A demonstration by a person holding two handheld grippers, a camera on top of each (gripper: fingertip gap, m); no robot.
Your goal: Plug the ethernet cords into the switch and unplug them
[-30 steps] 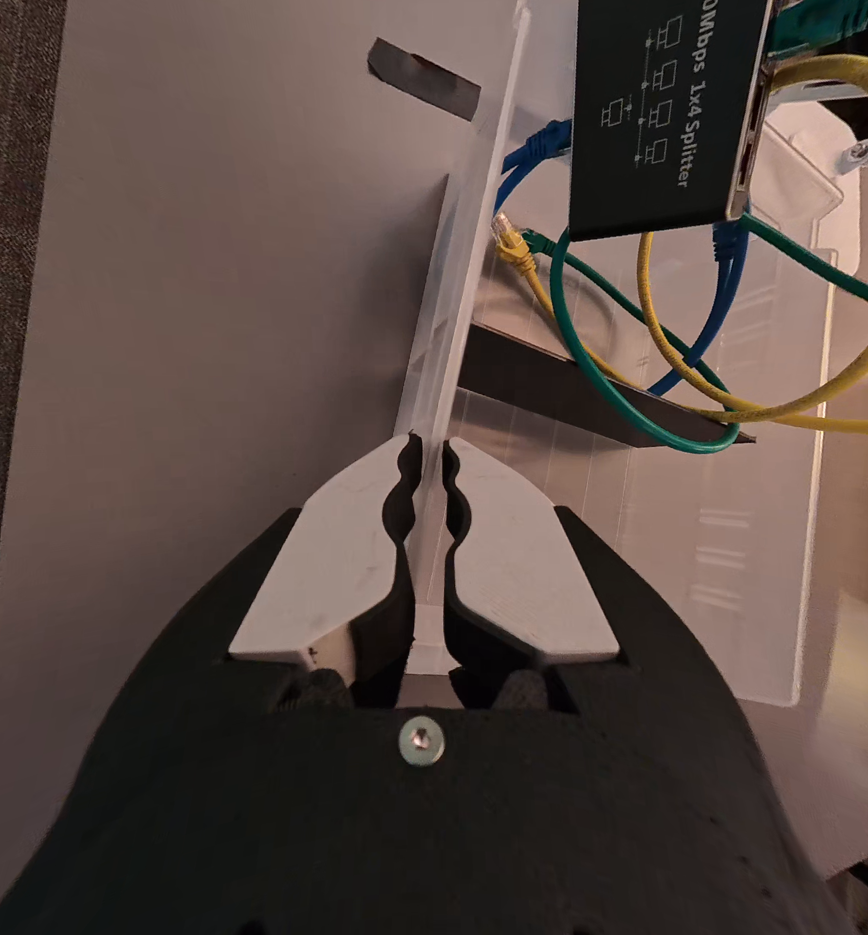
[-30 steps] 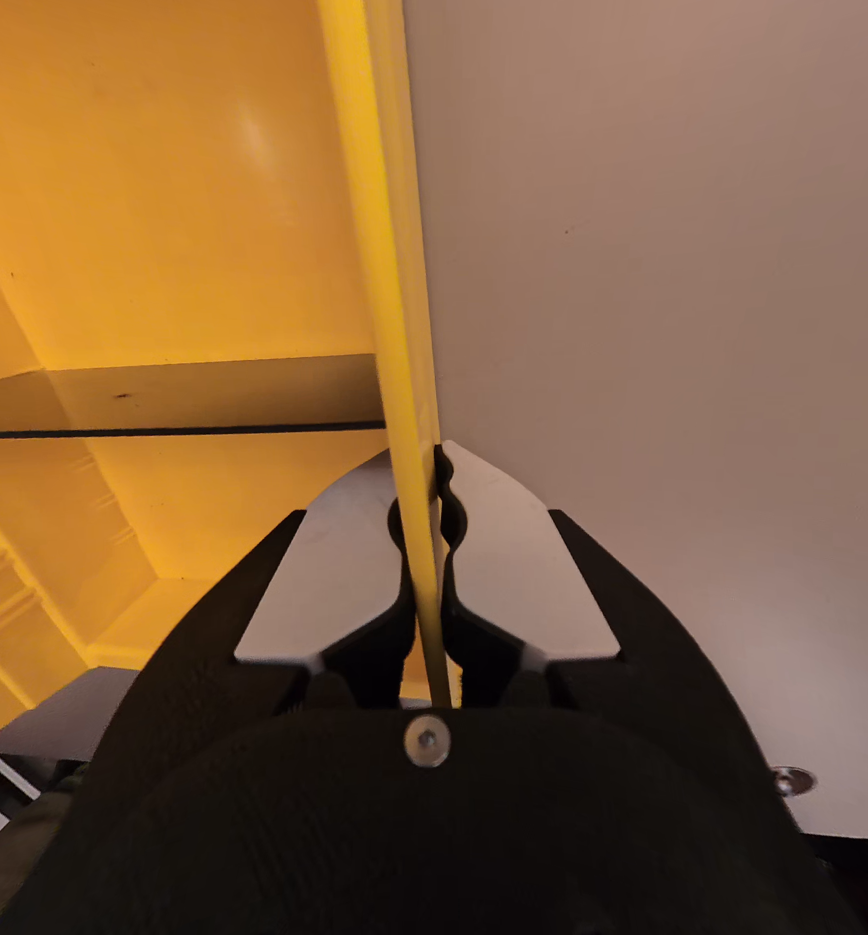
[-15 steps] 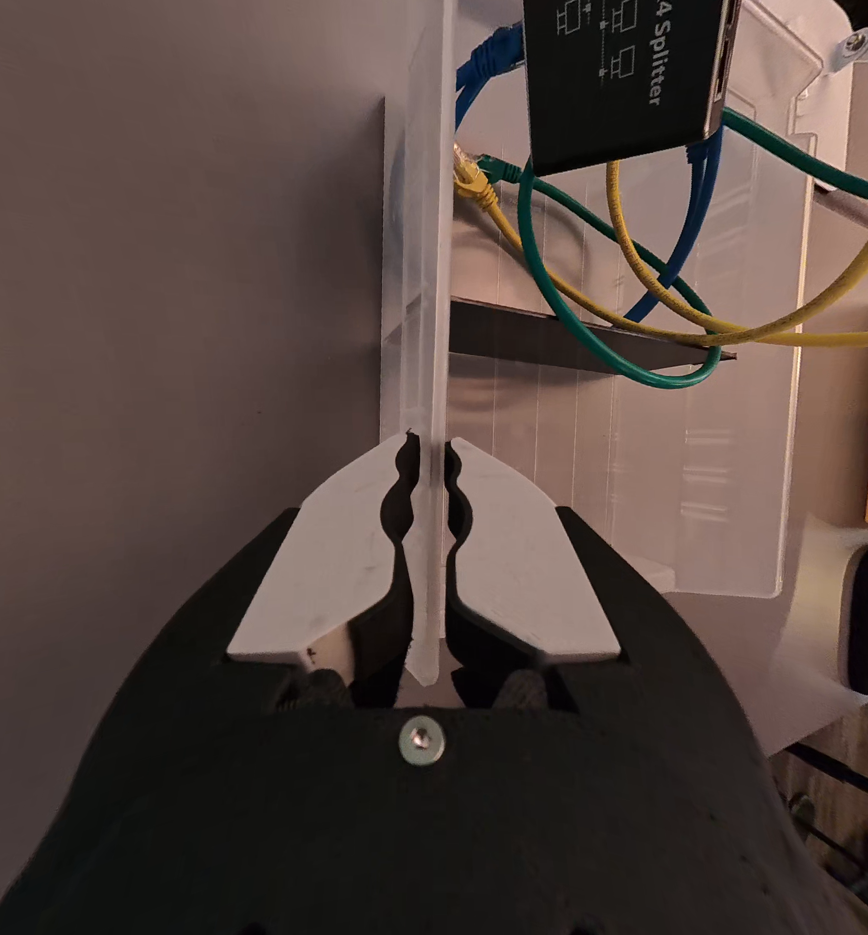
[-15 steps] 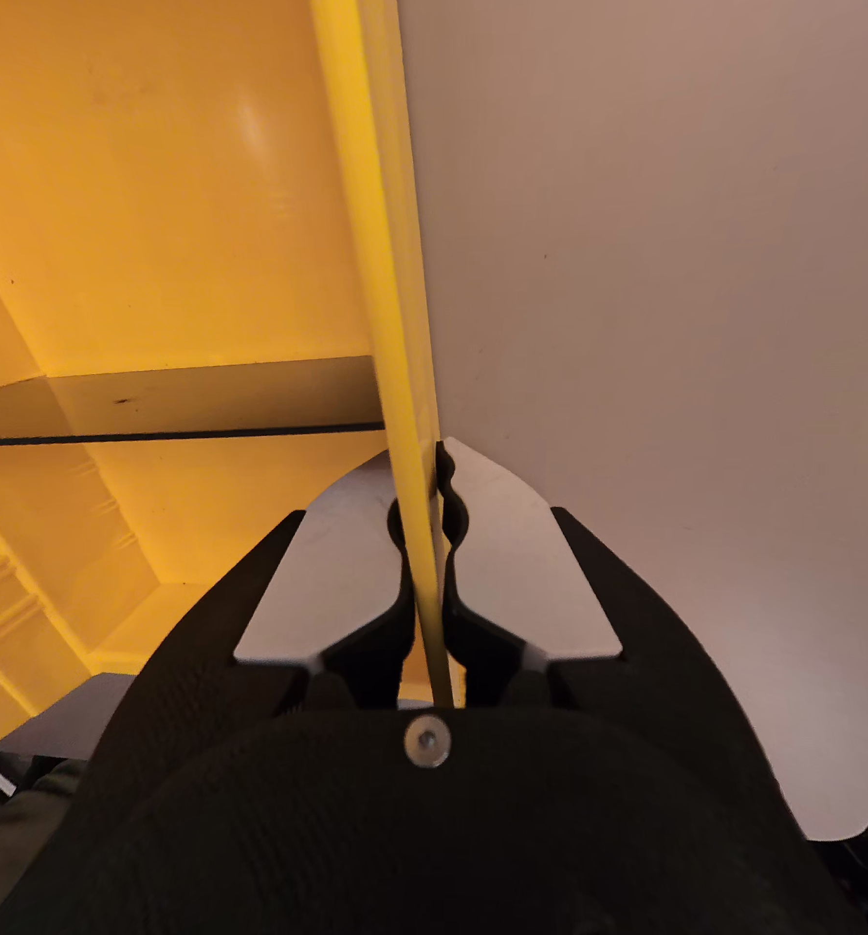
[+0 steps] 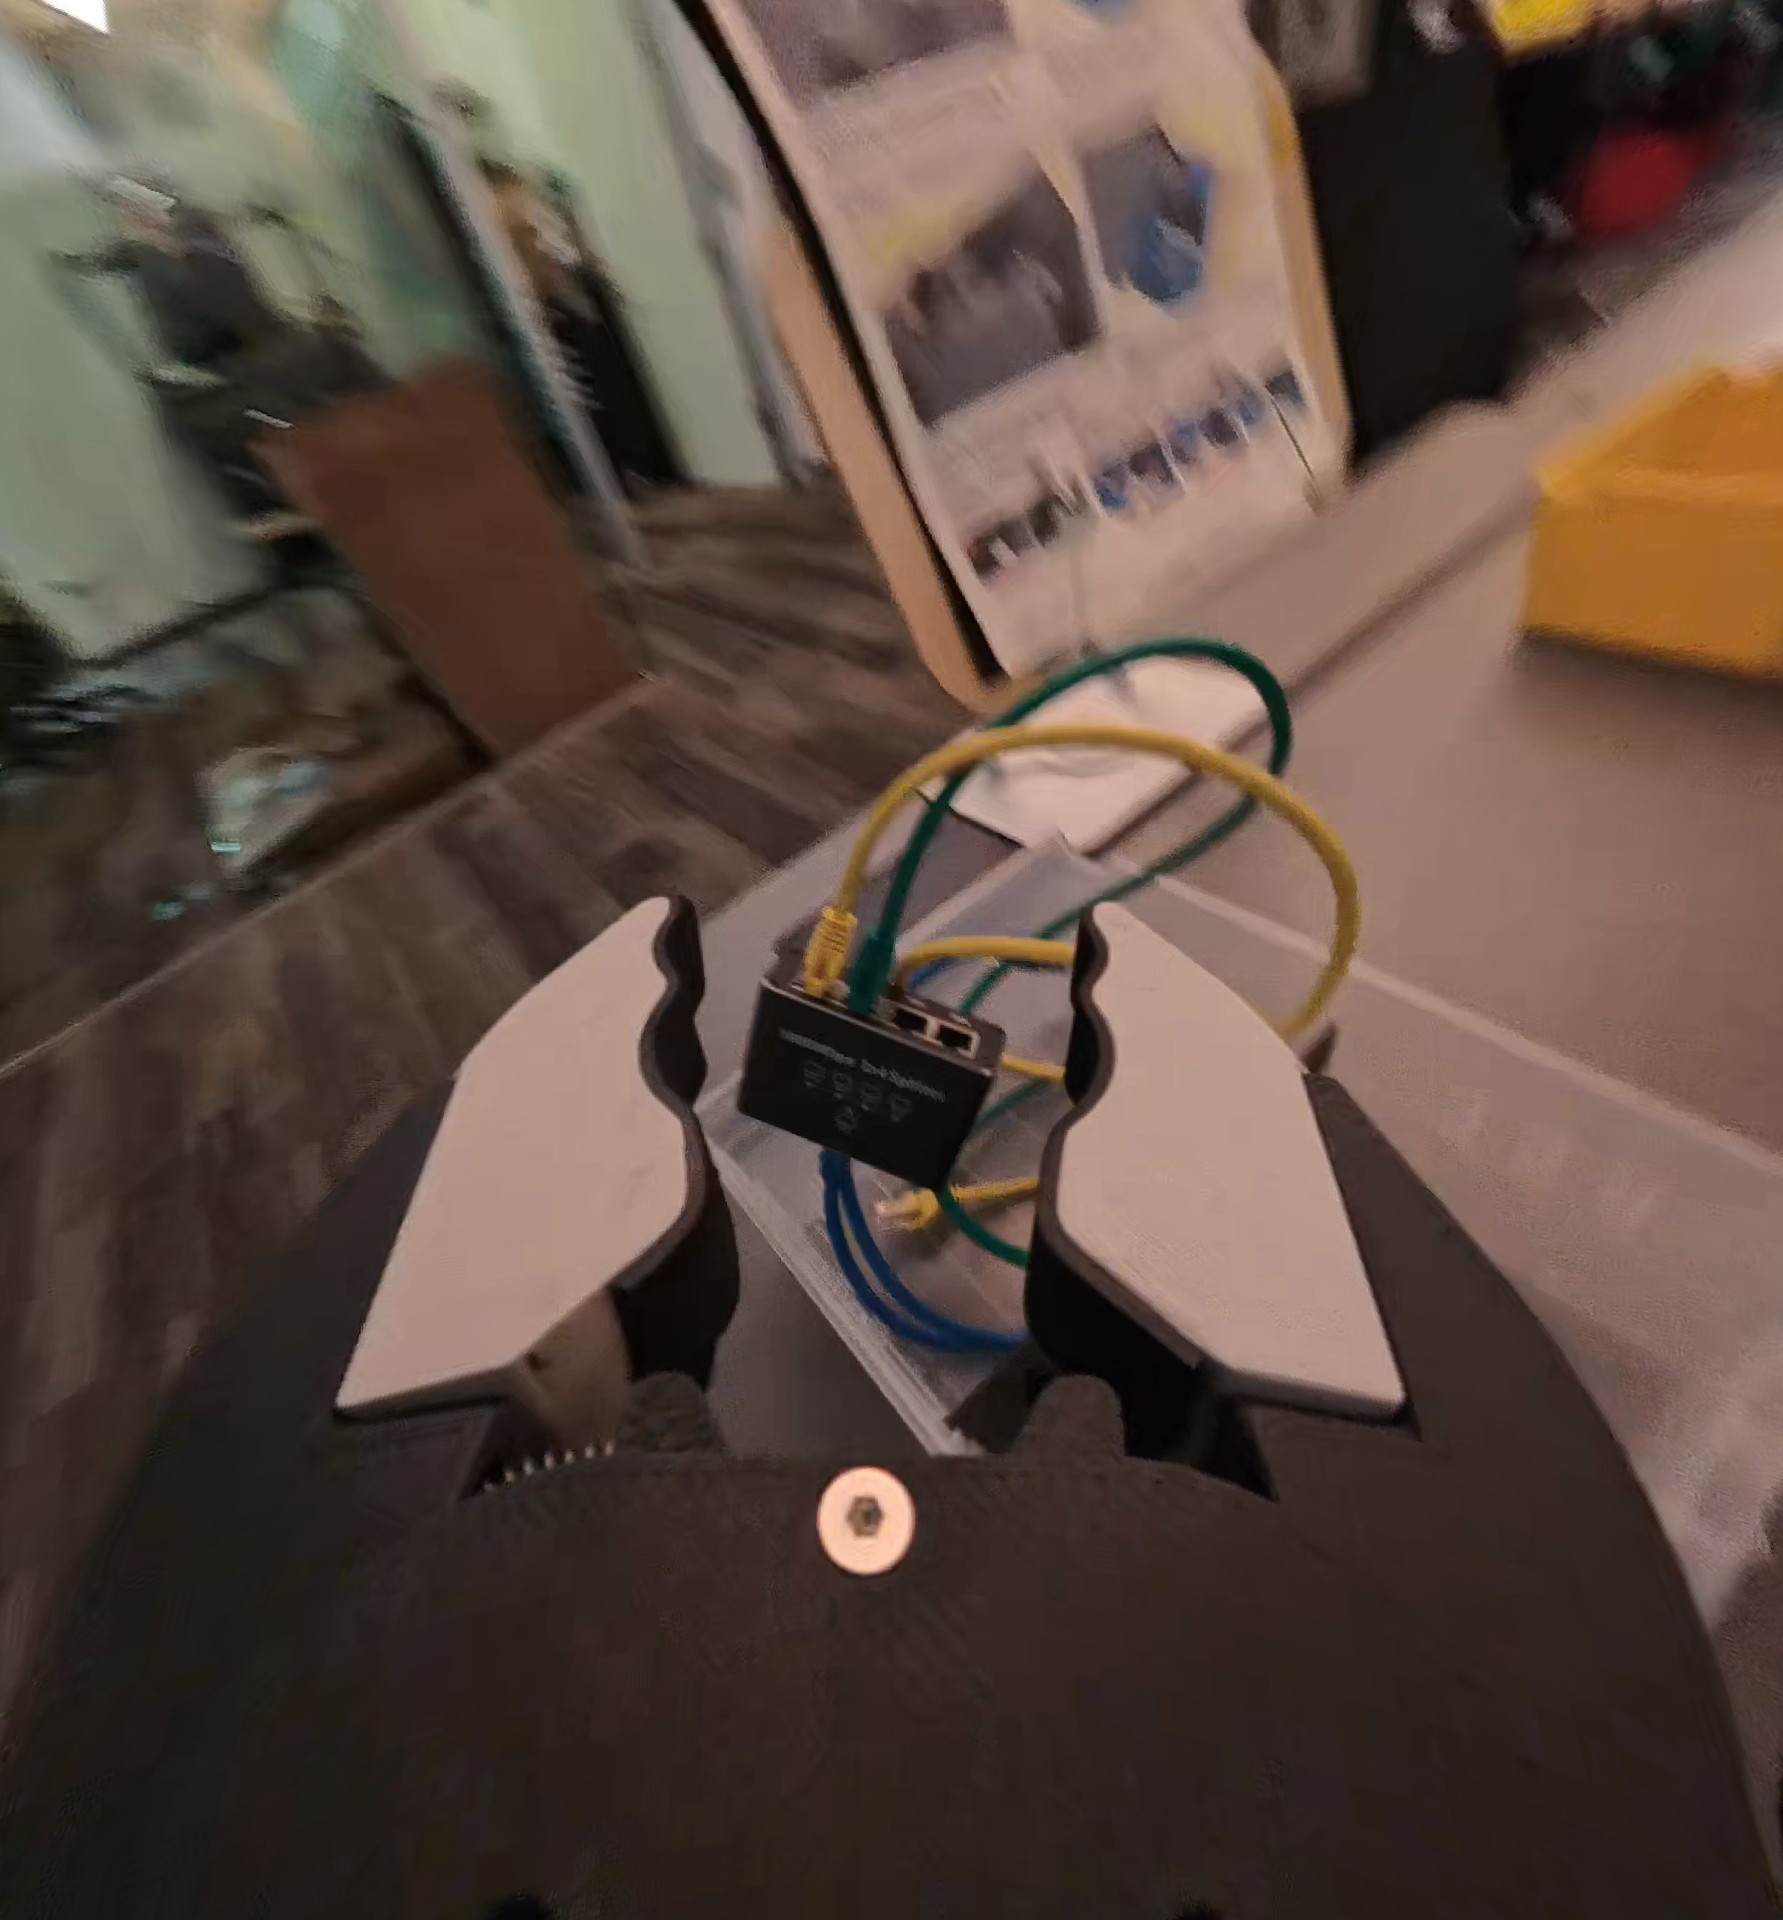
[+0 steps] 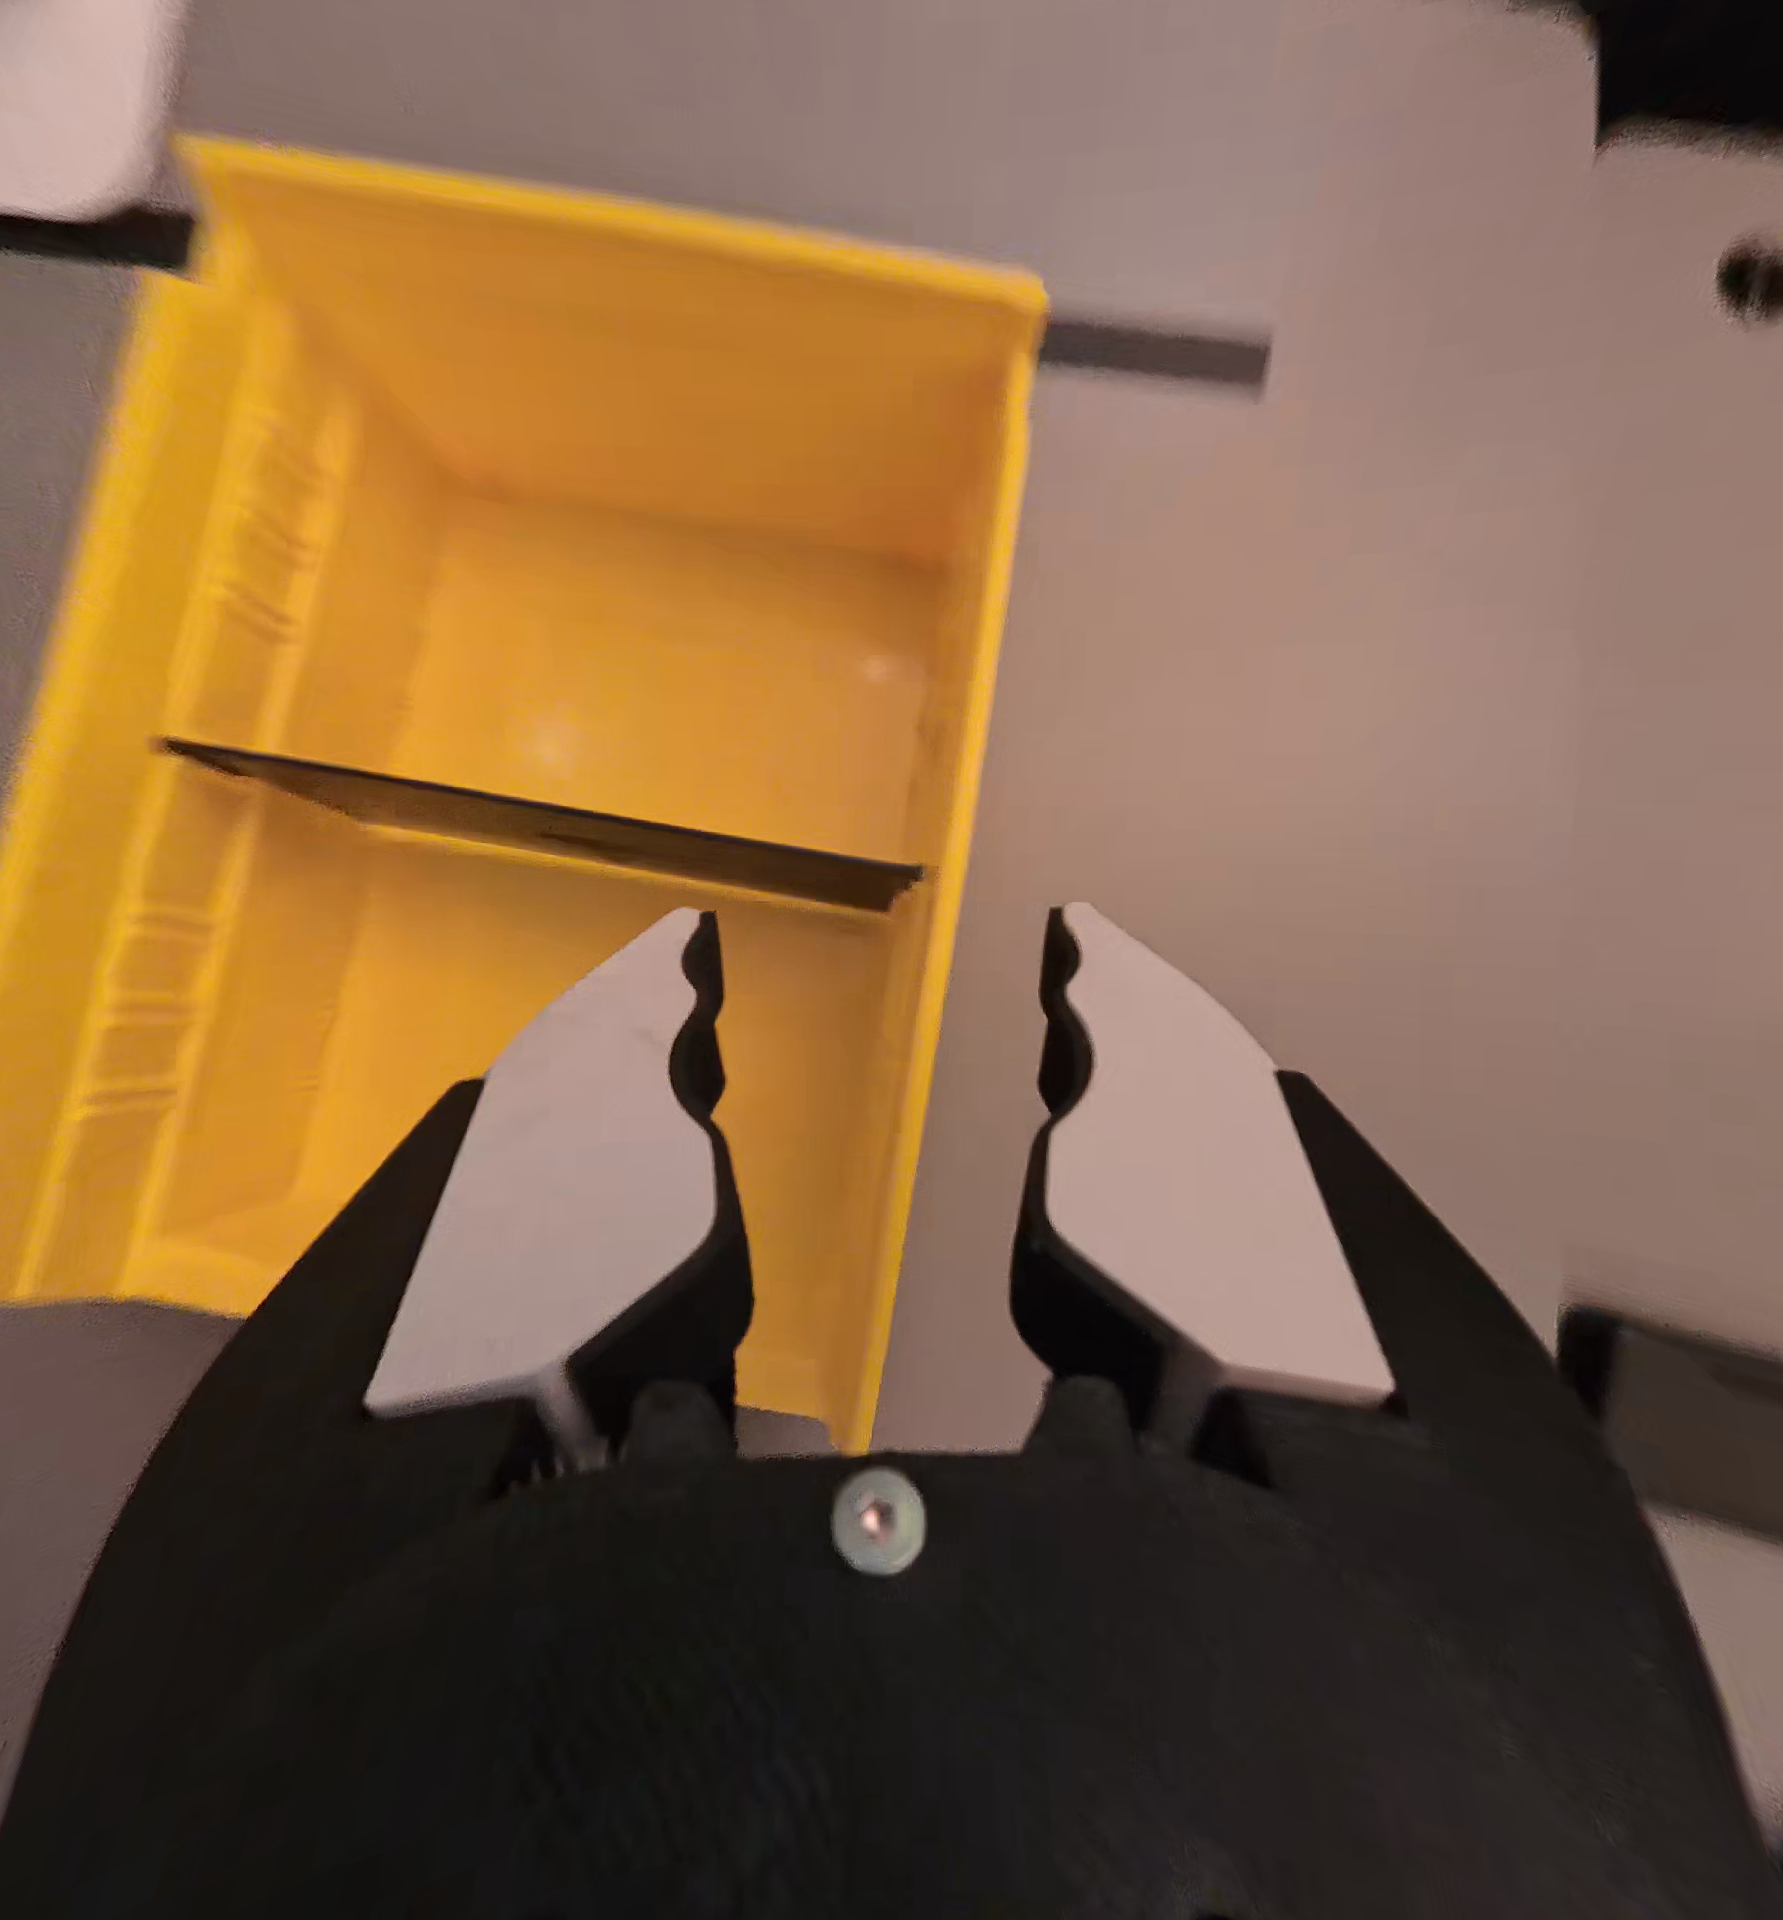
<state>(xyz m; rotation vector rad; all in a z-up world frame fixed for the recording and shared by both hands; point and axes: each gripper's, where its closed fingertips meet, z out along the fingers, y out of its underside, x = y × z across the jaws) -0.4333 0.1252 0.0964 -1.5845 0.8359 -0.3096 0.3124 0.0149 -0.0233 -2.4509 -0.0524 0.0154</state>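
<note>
Left gripper (image 5: 882, 971) had its jaws wide open with nothing in them, hanging above the clear bin (image 5: 1469, 1081) on the desk (image 5: 1593, 831). Seen between the jaws, farther off, was the black switch (image 5: 866, 1081), propped up at a tilt in the bin. The yellow cord (image 5: 1126, 743) and the green cord (image 5: 1271, 707) were both plugged into its top ports side by side, looping up and over and dropping back down to the right; the two ports next to them looked free. The yellow one's other plug (image 5: 906, 1205) was loose just under the switch. The blue cord (image 5: 897, 1288) came out from the switch's underside and curled along the bin floor, couldn't tell whether it was plugged in. Whole left view was pretty blurry, a board with pictures (image 5: 1053, 343) stood behind the bin. Right gripper (image 6: 879, 930) was also spread open and gripping nothing, hovering over the right wall of the yellow bin (image 6: 991, 623), left finger over the inside, right finger over bare desk. That bin had a black divider (image 6: 544, 821) across the middle.
</note>
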